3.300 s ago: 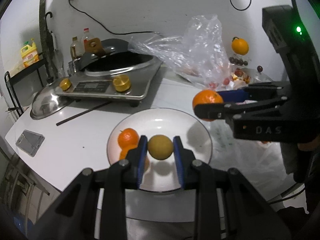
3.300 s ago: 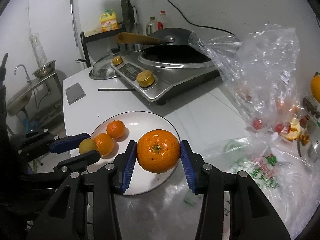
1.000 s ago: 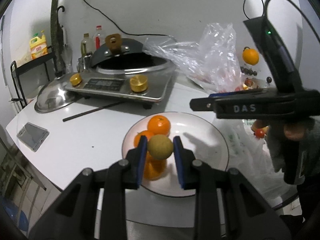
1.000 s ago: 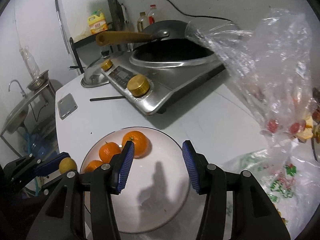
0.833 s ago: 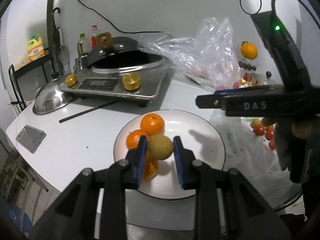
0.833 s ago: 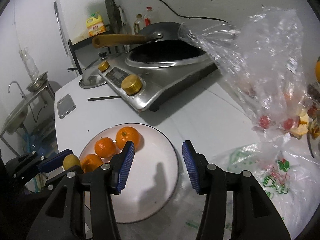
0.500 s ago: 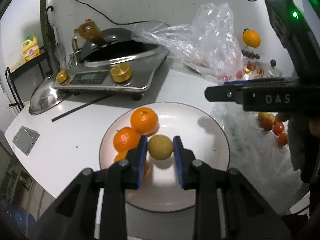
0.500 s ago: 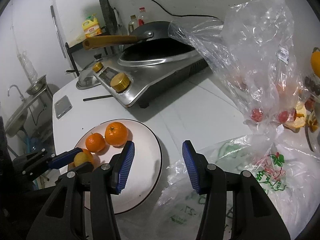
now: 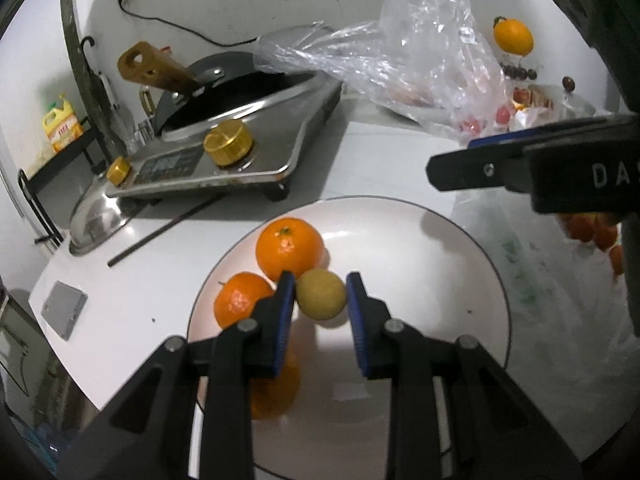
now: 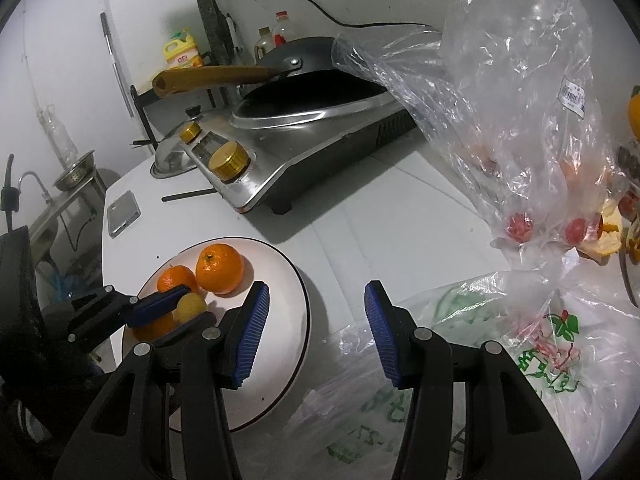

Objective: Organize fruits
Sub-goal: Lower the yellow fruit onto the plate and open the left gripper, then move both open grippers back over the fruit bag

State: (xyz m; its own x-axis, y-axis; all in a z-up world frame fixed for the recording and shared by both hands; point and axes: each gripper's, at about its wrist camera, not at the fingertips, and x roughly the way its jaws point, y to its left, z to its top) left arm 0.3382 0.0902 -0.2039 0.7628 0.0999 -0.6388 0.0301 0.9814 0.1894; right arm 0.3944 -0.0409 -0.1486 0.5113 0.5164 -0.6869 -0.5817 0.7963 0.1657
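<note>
Plate [image 9: 460, 240] at centre of the action, white with a thin dark rim, sitting on the white counter [image 9: 360, 160] just in front of the steel cooker [image 9: 240, 152]. Left gripper [image 9: 320, 300] is low over the plate, its blue pads clamped on a small yellow-green fruit [image 9: 321, 294], which hangs at the plate's left half, tucked right against the big orange [image 9: 289, 249]. Whether that fruit touches the plate surface, hard to say from here. Beside the big orange, nearer the plate's left rim, a smaller orange [image 9: 240, 298], and a 3rd orange [image 9: 276, 392] lies partly hidden under the left finger, blurred.

From the right wrist view the same group shows on the plate's [image 10: 288, 344] far left side: big orange [image 10: 219, 263], smaller orange [image 10: 176, 278], yellow-green fruit [image 10: 192, 307] pinched in the left gripper [image 10: 188, 308]. Right gripper [image 10: 316, 328] is spread wide, nothing between its blue pads, hovering over the plate's right rim and the counter [image 10: 380, 220] there.

Right of the plate, a printed plastic bag [image 10: 520, 352] lies flat on the counter, and a clear plastic bag [image 10: 500, 100] rises behind it with small red fruits [image 10: 520, 224] inside. Behind the plate, a black wok [image 10: 312, 88] with a wooden handle sits on the cooker [image 10: 300, 152]; a phone [image 10: 123, 207] lies left of the cooker, beyond the plate's far-left rim.
</note>
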